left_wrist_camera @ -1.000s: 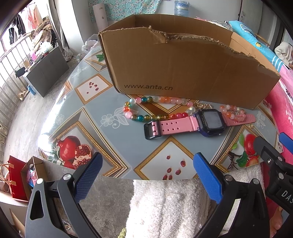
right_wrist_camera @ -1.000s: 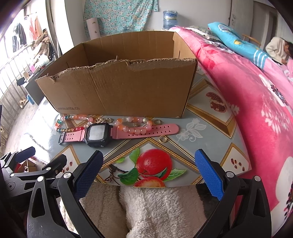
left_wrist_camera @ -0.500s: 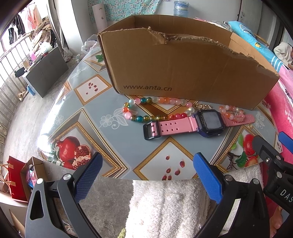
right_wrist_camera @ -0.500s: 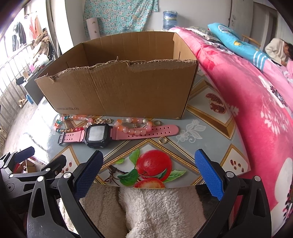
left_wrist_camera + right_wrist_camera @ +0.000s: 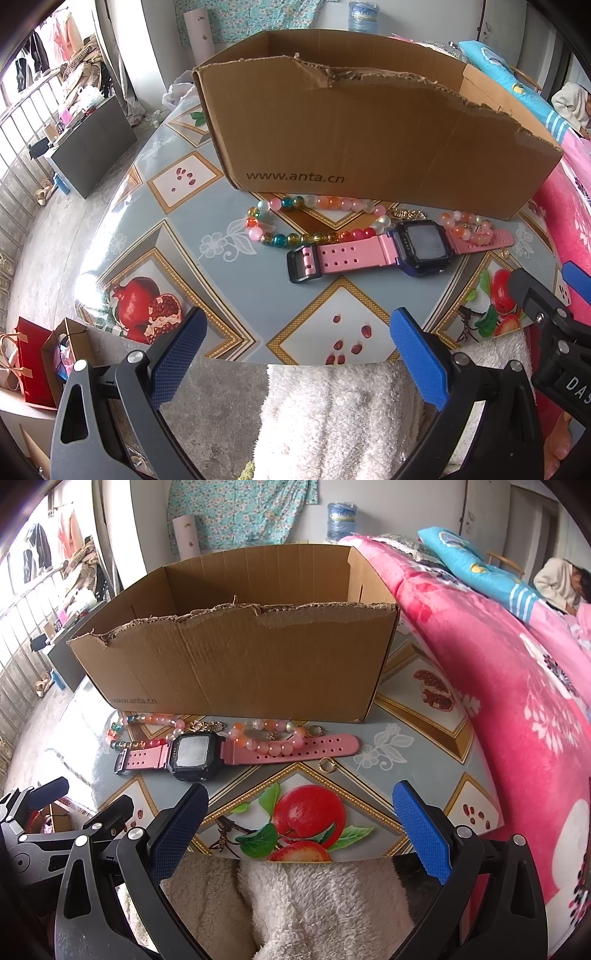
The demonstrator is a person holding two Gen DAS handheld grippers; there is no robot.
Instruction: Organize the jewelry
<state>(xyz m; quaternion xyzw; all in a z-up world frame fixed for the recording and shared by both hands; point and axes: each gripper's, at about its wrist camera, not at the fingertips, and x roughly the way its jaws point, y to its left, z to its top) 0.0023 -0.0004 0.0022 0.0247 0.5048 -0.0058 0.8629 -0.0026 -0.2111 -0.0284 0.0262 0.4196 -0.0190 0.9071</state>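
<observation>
Left gripper (image 5: 293, 339): hovering at the counter's (image 5: 155, 236) near edge, jaws spread wide, carrying nothing; right gripper (image 5: 297, 818): likewise hovering spread and empty over the apple print. Watch (image 5: 399, 251), pink strap, dark face: lying flat at 12 o'clock from the left gripper and 11 o'clock from the right. Multicoloured bead bracelet (image 5: 295, 219): lying just behind the watch's buckle end, close against the cardboard box (image 5: 369, 133). Peach bead bracelet (image 5: 269, 734): resting across the long strap. Gold ring (image 5: 327, 764): sitting loose at 12 o'clock from the right gripper, just in front of the strap. Compared with a second ago, the pieces are sitting a shade nearer both cameras and nothing has been lifted; both grippers appear to be inching forward. Judgement: sorting is barely beginning, every piece outside the box, and the watch is looking like the likeliest first pick.
</observation>
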